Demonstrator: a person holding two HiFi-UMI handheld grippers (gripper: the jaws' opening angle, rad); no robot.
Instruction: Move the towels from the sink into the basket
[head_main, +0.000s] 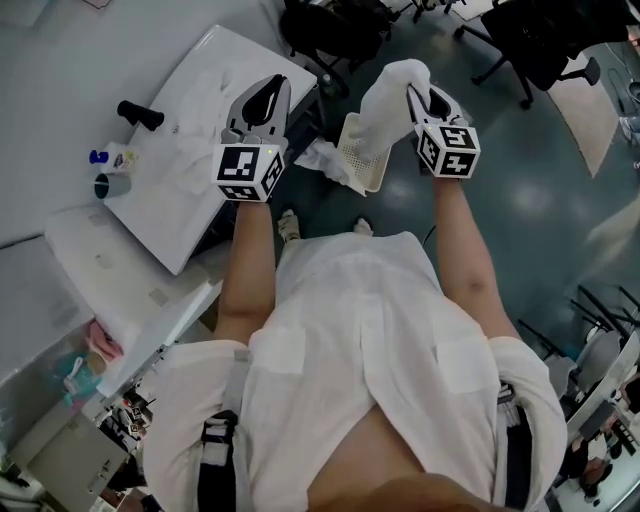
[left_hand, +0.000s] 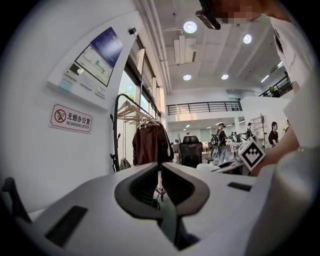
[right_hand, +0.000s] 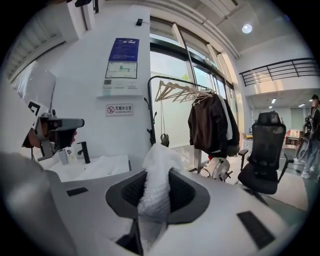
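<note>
Tongs first: the left tongs (left_hand: 159, 169) stand closed with nothing between them, over the right edge of the sink (head_main: 225, 60). The right tongs (right_hand: 156, 175) are clamped on a white towel (head_main: 392, 95), which bunches up past the jaws. Beyond and below, the basket (head_main: 364, 160) lies between the two hands, just left of the right tongs in the head view, its long side running away from the person. The right hand is the nearer. Another cloth (head_main: 322, 160) drapes at its left rim. Farther left, pale folds (head_main: 195, 150) in the sink may be more towels, though white on white is hard to read.
</note>
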